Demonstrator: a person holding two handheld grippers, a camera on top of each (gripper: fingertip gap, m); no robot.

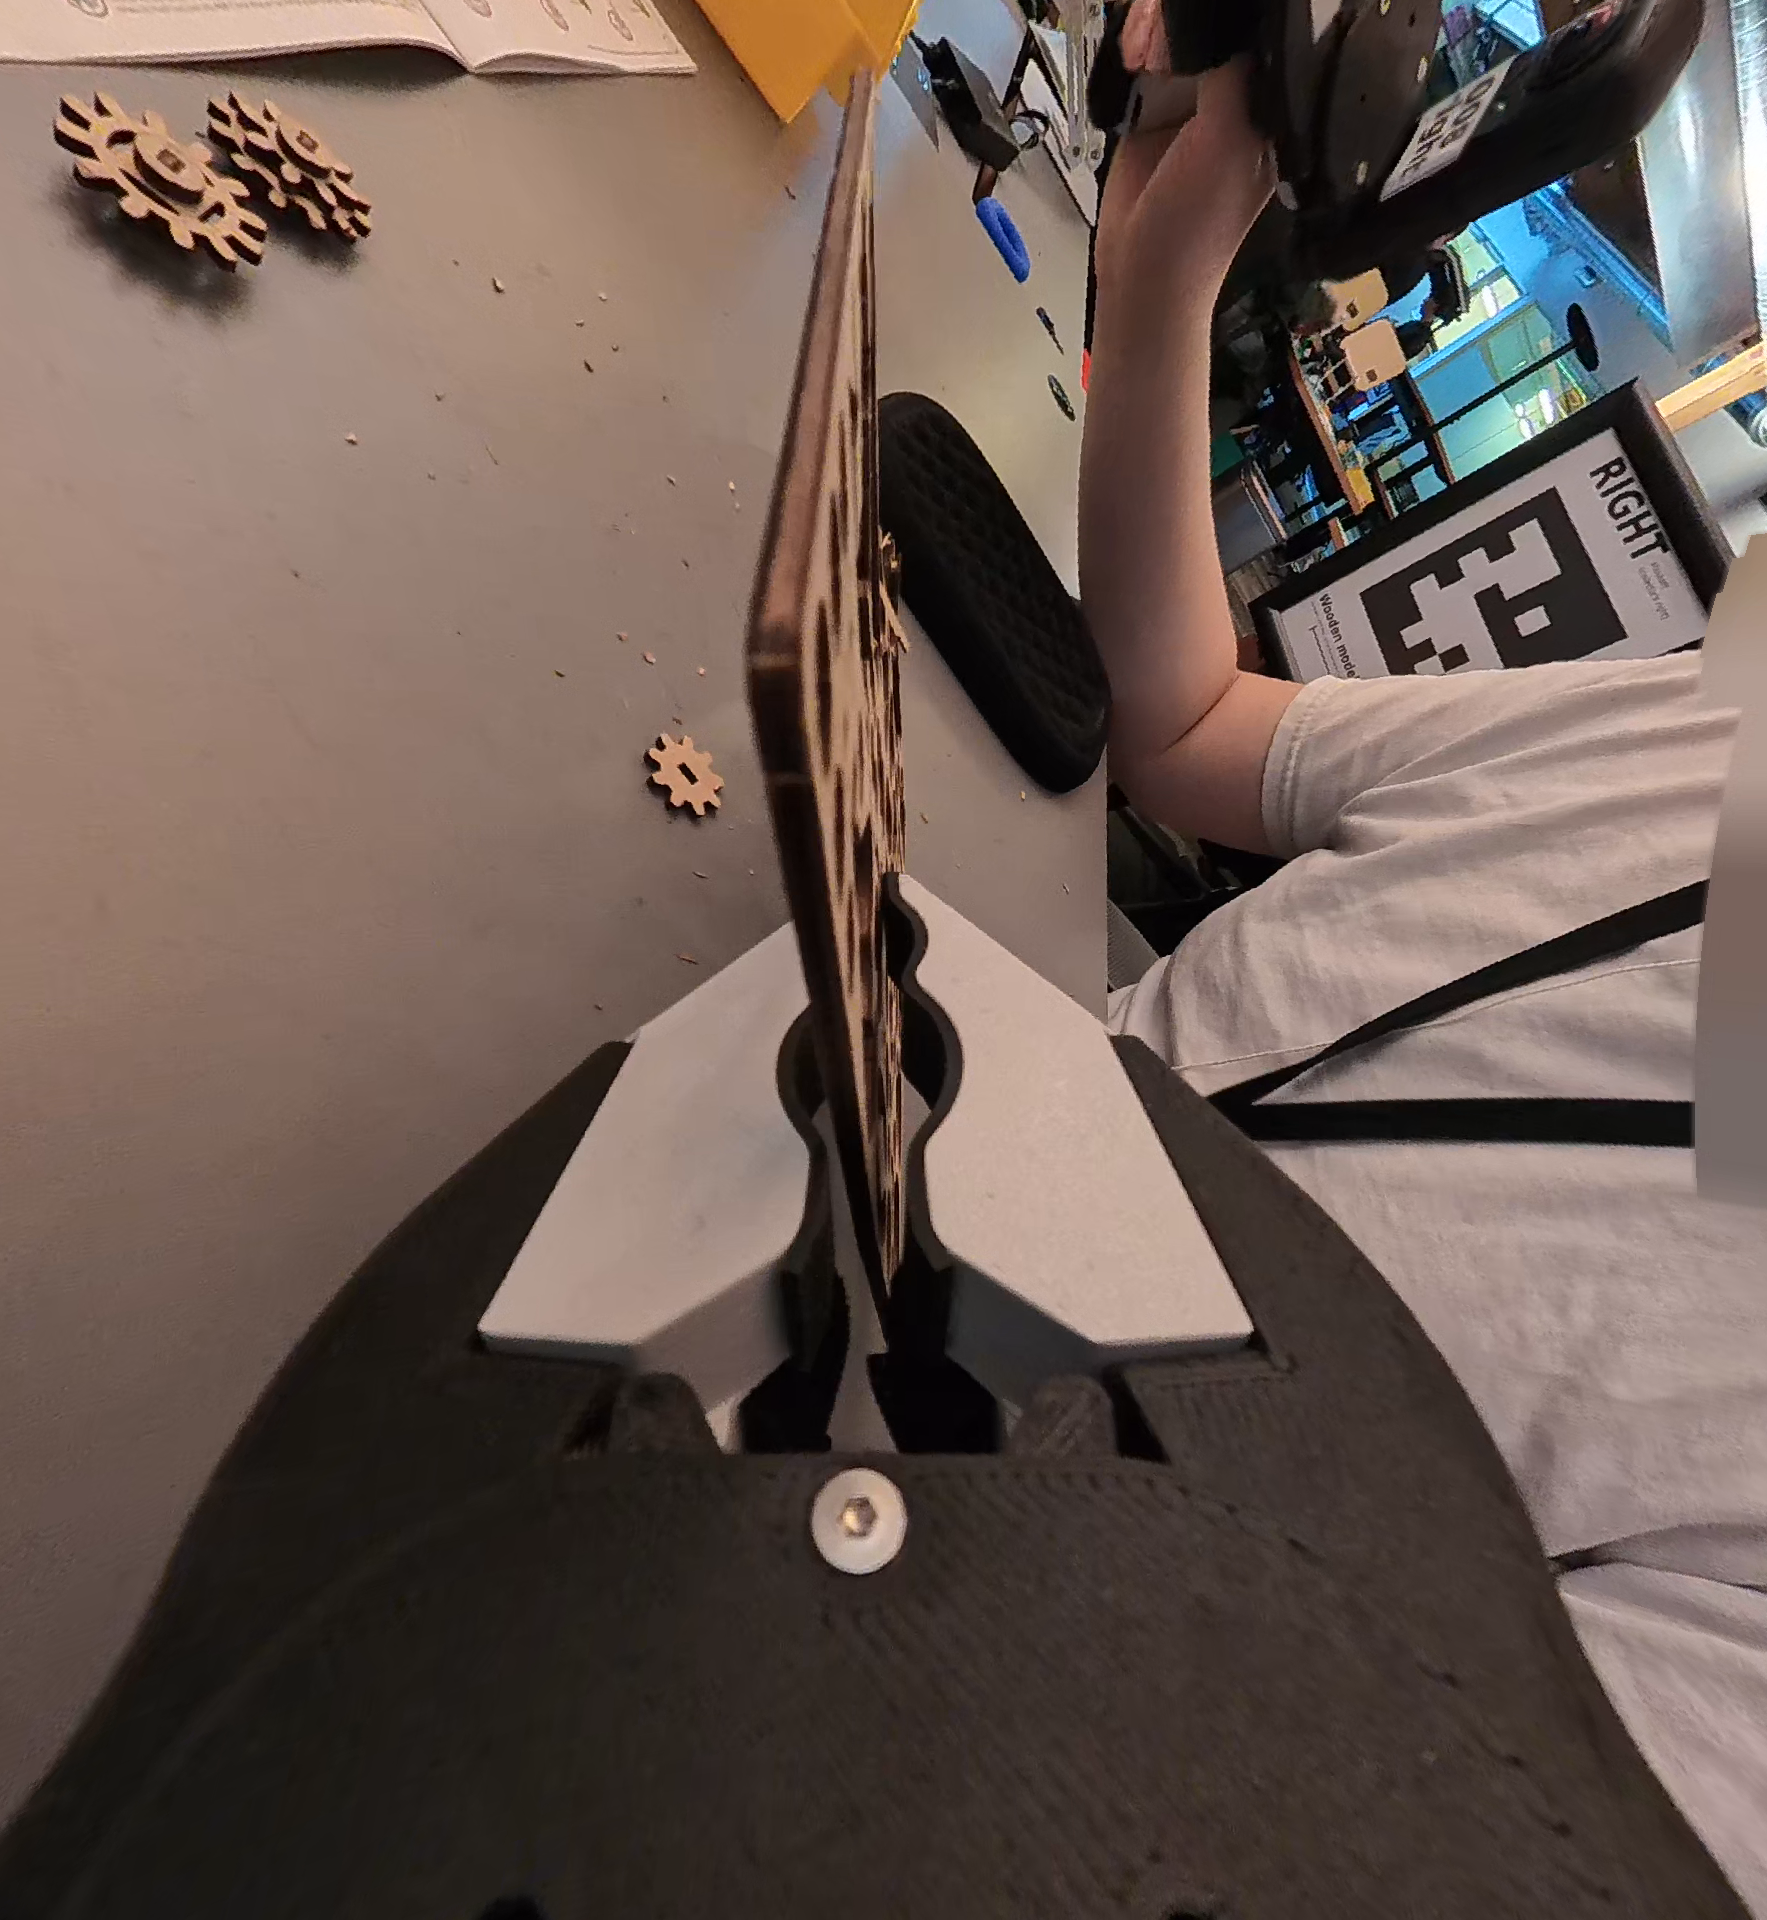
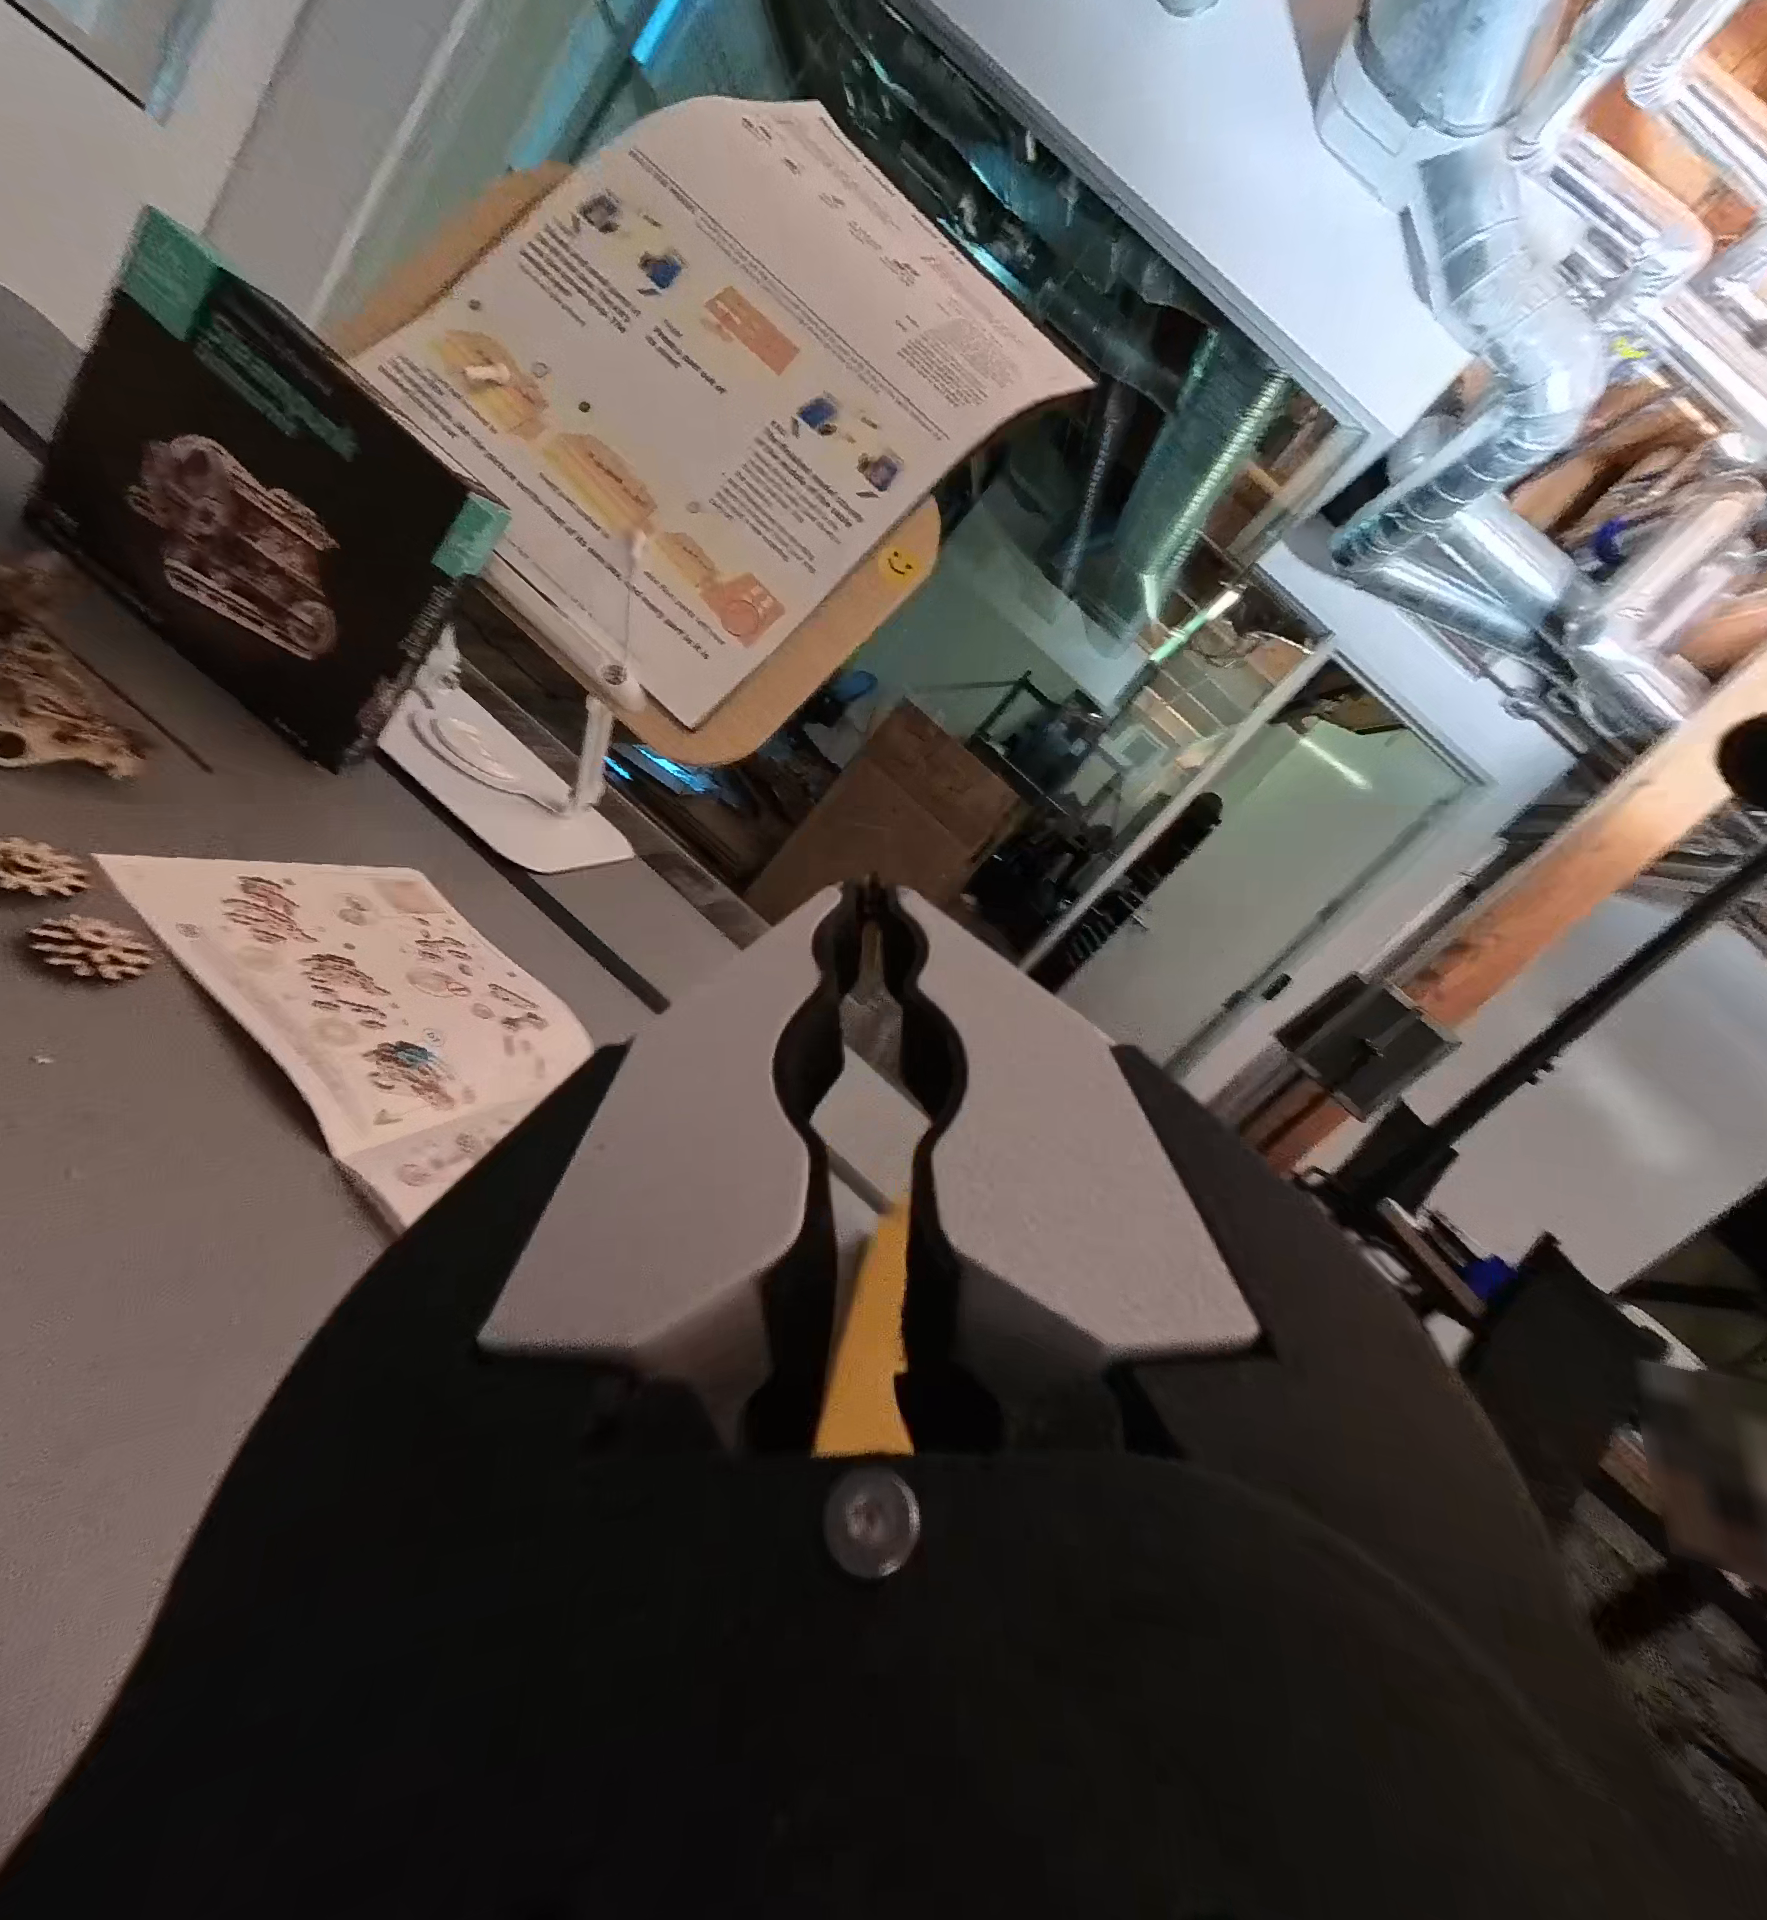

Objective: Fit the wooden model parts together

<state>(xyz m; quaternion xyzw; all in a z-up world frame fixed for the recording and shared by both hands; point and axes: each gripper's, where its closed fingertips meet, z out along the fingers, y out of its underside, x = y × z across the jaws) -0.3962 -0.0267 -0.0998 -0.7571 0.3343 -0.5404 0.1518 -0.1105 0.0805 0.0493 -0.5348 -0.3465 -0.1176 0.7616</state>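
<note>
left tool (image 1: 863, 935) is clamping thin laser-cut plywood sheet (image 1: 827, 582) edge-on | right tool (image 2: 874, 914) is pinching a tiny dark piece (image 2: 871, 902) | toothed gears (image 1: 157, 182) are lying beyond sheet on grey table (image 1: 287, 623)

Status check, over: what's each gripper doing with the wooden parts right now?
Left hand-held gripper shut on wooden sheet, edge-on. Right hand-held gripper raised off table, nearly shut, contents unclear. Loose gears on table, nothing blocking.
</note>
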